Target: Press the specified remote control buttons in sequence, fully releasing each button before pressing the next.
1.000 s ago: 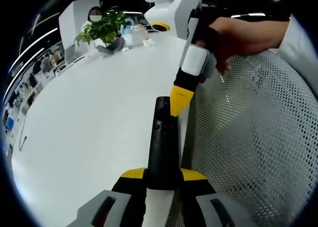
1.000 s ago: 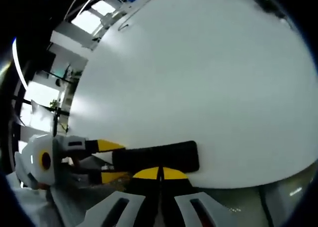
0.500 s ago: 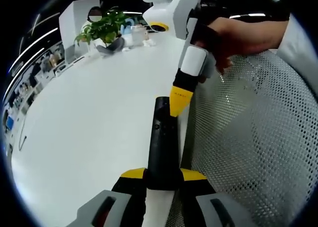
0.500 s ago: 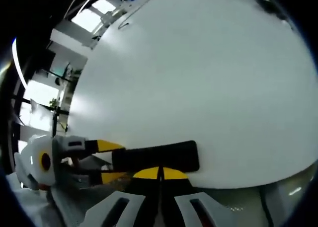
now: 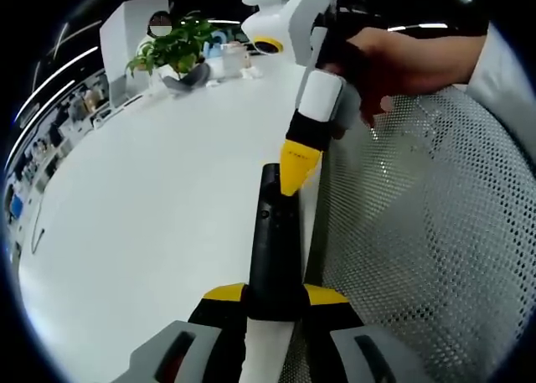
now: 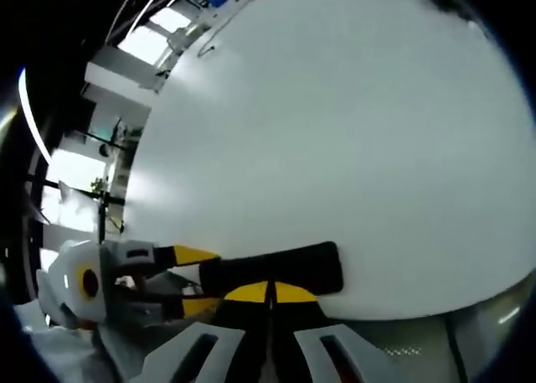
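Observation:
A long black remote control (image 5: pixel 272 240) sticks out forward from my left gripper (image 5: pixel 274 296), whose yellow-tipped jaws are shut on its near end. It is held just over the edge of a white table (image 5: pixel 151 199). My right gripper (image 5: pixel 291 172), held by a hand (image 5: pixel 402 60), comes in from the upper right with its jaws shut to one yellow point at the remote's far end; contact cannot be told. In the right gripper view the remote (image 6: pixel 272 268) lies crosswise just beyond my shut right gripper (image 6: pixel 268 292), and the left gripper (image 6: pixel 197 278) holds it from the left.
A white mesh chair back (image 5: pixel 427 232) fills the right side next to the table edge. At the table's far end stand a green potted plant (image 5: pixel 176 48) and some small white items. The wide tabletop (image 6: pixel 335 131) stretches ahead of the remote.
The right gripper's yellow tip has shifted slightly up and to the left at the remote's far end. The left gripper and the remote have kept still.

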Motion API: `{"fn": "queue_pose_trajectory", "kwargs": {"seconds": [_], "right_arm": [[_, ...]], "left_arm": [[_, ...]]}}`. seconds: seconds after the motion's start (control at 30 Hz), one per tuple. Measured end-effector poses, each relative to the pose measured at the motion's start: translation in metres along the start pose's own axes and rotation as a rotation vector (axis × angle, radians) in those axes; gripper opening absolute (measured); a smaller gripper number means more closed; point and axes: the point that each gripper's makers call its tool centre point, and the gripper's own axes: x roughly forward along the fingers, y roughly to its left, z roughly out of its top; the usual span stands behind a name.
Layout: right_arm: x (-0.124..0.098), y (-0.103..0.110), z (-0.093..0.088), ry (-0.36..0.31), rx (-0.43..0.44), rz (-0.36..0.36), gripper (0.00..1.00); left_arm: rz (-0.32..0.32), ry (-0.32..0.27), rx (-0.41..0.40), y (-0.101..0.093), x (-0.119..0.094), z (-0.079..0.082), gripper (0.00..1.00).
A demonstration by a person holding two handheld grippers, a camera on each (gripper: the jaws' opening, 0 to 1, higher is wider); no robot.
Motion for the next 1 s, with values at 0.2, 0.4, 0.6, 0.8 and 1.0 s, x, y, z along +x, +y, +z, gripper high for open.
{"fn": "queue_pose_trajectory", "kwargs": {"seconds": [0.2, 0.4, 0.6, 0.8, 1.0], "right_arm": [[0.0037, 0.0013, 0.0031, -0.021, -0.046, -0.013, 0.0], [0.0062, 0.0016, -0.0012, 0.009, -0.107, -0.044, 0.0], [0.0064, 0.0004, -0.0015, 0.011, -0.111, -0.048, 0.0], [0.0072, 0.0003, -0.0019, 0.012, -0.134, -0.058, 0.0], [0.0078, 0.0006, -0.0018, 0.013, -0.176, -0.079, 0.0]], "left_arm": [[0.0, 0.0, 0.0, 0.0003, 0.0, -0.0003, 0.24], [-0.001, -0.001, -0.001, 0.0004, 0.0002, -0.0003, 0.24], [-0.001, -0.001, -0.001, 0.0003, 0.0002, -0.0004, 0.24], [-0.002, -0.001, -0.002, 0.0001, 0.0, -0.0005, 0.24], [-0.002, 0.0, -0.002, 0.0003, -0.0003, -0.0004, 0.24]]}}
